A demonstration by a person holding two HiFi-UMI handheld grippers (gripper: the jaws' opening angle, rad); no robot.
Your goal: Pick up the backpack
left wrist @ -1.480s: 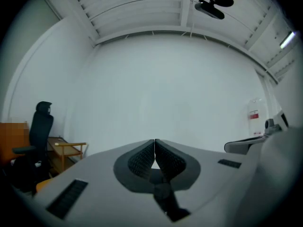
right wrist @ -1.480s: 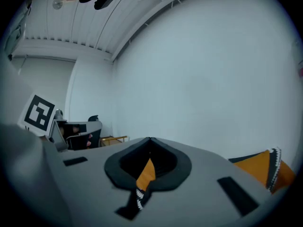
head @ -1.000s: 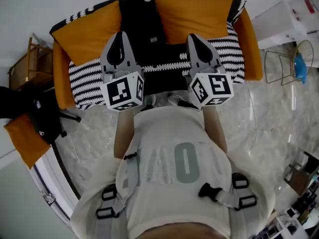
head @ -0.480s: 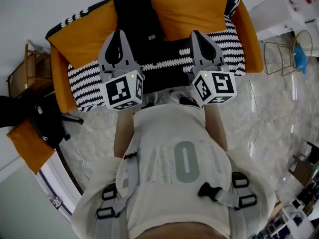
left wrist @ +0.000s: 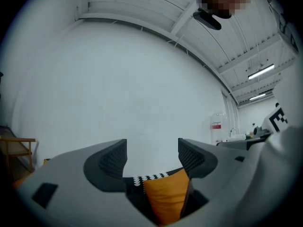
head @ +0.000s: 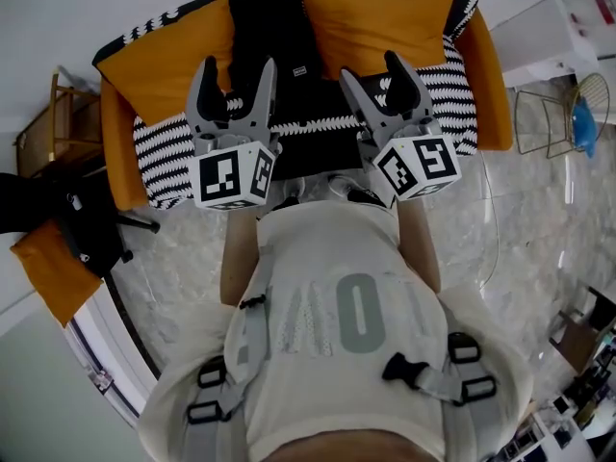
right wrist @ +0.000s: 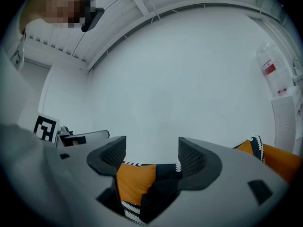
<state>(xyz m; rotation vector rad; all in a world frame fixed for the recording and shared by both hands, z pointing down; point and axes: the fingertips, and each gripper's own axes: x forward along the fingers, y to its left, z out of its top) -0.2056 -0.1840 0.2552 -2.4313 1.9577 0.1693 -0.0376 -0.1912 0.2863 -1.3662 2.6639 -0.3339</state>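
1. Sofa (head: 452, 104): covered in a black-and-white patterned throw, with orange side panels. It serves as the reference for all positions below.

2. Person: torso in a pale shirt (head: 337, 325) with grey harness straps, standing directly in front of the sofa's seat edge, facing it.

3. Backpack (head: 279, 37): black, standing at the centre of the sofa against the backrest. Its lower part runs down onto the seat. Neither gripper is touching it.

4. Left cushion (head: 159, 61) and right cushion (head: 375, 22): both orange, leaning on the sofa backrest, one on each side of the backpack.

5. Left gripper (head: 237, 75): held level over the left half of the sofa seat, pointing at the backrest.
   - Its jaws have just been opening and now stand spread.
   - In the left gripper view (left wrist: 152, 157) nothing lies between the pads; only an orange cushion and the wall show far beyond.

6. Right gripper (head: 371, 70): held level over the right half of the sofa seat.
   - Its jaws have also just been opening and now stand spread.
   - The right gripper view (right wrist: 152, 157) shows the gap empty, with sofa cover and cushion in the distance.

7. Wire stand (head: 553, 114): on the floor to the right of the sofa.

8. Wooden chair (head: 43, 123): to the left of the sofa.

9. Loose cushion (head: 48, 263): orange, on the floor left of and in front of the sofa.
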